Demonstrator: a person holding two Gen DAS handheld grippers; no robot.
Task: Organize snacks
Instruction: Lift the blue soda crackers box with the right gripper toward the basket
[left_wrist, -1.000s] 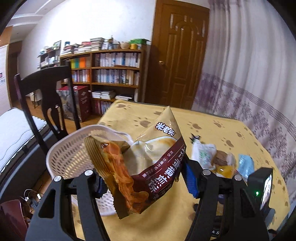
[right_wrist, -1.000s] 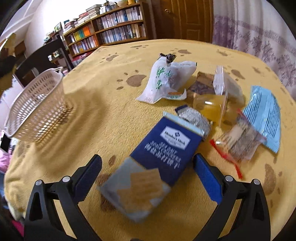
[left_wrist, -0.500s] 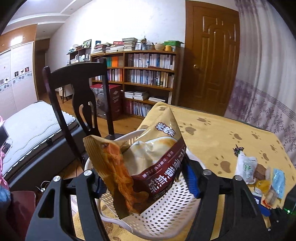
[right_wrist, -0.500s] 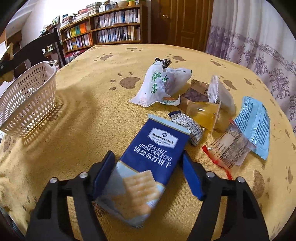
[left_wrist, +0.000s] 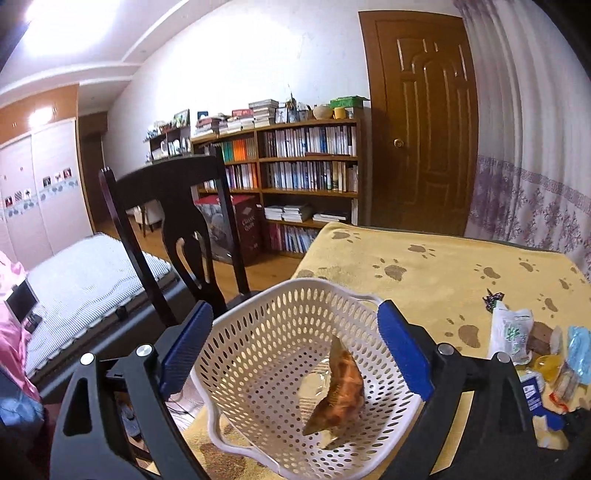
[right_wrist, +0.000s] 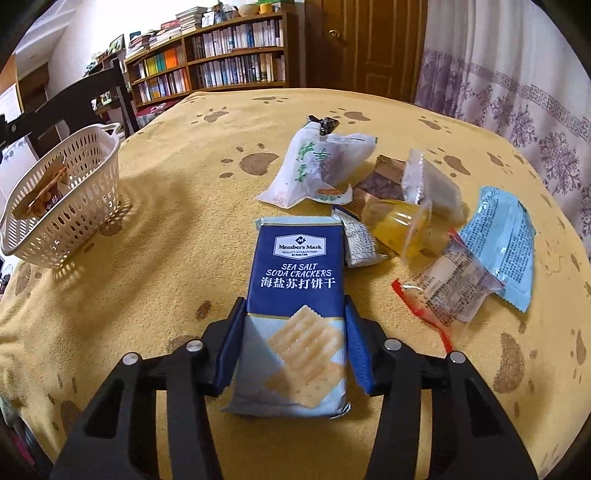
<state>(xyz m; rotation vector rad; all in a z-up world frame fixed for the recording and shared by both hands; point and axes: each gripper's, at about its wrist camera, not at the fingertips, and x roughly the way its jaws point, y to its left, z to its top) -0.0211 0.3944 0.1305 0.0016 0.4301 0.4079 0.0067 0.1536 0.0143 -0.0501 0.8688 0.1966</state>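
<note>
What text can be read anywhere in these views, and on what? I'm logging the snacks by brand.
"Member's Mark": cracker pack held in the right gripper.
"SEA SALT SODA CRACKERS": same pack.
"海盐苏打饼干": same pack.
"Classic": red box by the bookshelf; the word beneath is blurred.
Green characters on the white bag: unreadable.
Print on the light blue packet and the clear red-edged packet: too small.

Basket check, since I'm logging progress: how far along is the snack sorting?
Done: one snack bag lies in the white basket, below the open left gripper. In hand: the right gripper is shut on the soda crackers pack. Left: the white bag, jelly cup, light blue packet and several small packets remain on the table.
</note>
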